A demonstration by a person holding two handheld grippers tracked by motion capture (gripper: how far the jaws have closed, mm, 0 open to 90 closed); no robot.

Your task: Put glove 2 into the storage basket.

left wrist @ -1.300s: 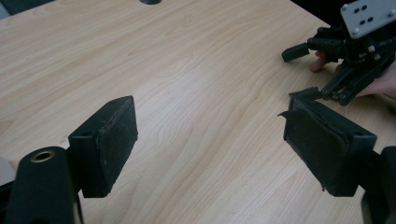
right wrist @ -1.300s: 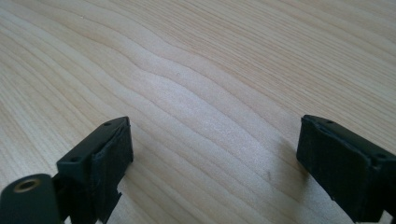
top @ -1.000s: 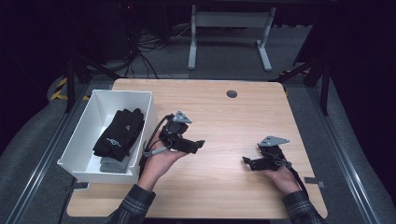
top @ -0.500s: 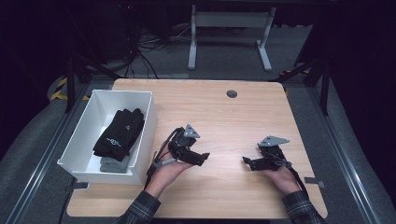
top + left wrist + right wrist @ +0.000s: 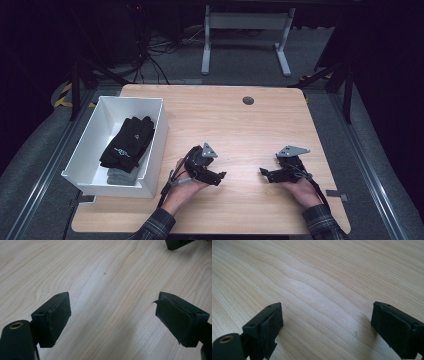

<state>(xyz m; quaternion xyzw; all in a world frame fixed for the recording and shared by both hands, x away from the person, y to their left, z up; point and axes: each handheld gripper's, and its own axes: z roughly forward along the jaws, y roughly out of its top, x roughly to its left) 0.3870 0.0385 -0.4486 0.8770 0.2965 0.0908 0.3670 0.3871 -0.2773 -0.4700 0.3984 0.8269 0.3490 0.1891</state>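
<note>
My left gripper [image 5: 218, 177] lies low over the wooden table [image 5: 240, 125], just right of the white bin [image 5: 156, 142], with its jaws pointing right. In the left gripper view its jaws [image 5: 112, 320] stand wide apart over bare wood; they have just been opening a little further, with nothing between them. My right gripper [image 5: 263, 174] rests near the table's front right and points left toward the other one. Its jaws [image 5: 325, 327] are open and empty too. The right gripper's tip [image 5: 177, 243] peeks in at the top of the left gripper view.
The white bin holds black gloves [image 5: 127, 142] and a grey cloth item [image 5: 120, 175]. A dark cable hole [image 5: 248, 100] sits near the table's far edge. Beyond the table are a metal stand [image 5: 245, 35] and floor cables.
The left hand has sunk toward the tabletop and come nearer the front edge, with its gripper still empty. The right hand has kept still.
</note>
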